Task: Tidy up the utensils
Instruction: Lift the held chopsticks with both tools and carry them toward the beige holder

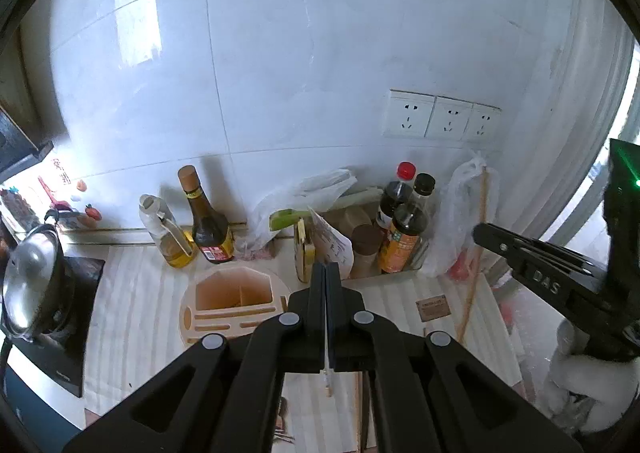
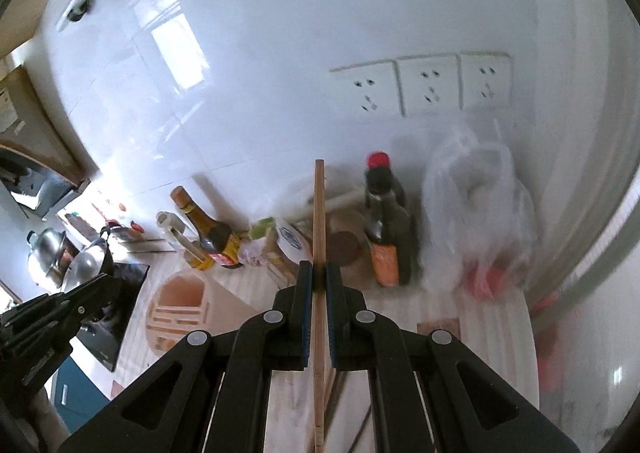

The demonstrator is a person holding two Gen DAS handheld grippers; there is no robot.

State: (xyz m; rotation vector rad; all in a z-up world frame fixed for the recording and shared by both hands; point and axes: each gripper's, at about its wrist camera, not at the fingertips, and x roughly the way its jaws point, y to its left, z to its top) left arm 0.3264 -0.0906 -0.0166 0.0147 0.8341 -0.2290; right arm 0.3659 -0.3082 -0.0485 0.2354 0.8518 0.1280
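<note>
My right gripper point(image 2: 319, 267) is shut on a long wooden chopstick point(image 2: 319, 213) that runs straight up between its pads and out past the tips. From the left wrist view, that gripper point(image 1: 480, 231) hangs at the right with the chopstick point(image 1: 472, 281) slanting down from it. My left gripper point(image 1: 326, 267) is shut, pads together; a thin pale sliver shows in the seam and I cannot tell what it is. It appears at the lower left of the right wrist view point(image 2: 106, 281). Below both stands a pale utensil holder point(image 1: 236, 293) point(image 2: 180, 305) with slots.
Along the tiled wall stand an oil bottle point(image 1: 170, 241), a dark sauce bottle point(image 1: 208, 229), a cluster of sauce bottles point(image 1: 404, 229) and a plastic bag point(image 1: 464, 213). A lidded steel pot point(image 1: 32, 273) sits on a cooker at left. Wall sockets point(image 1: 440, 117) are above.
</note>
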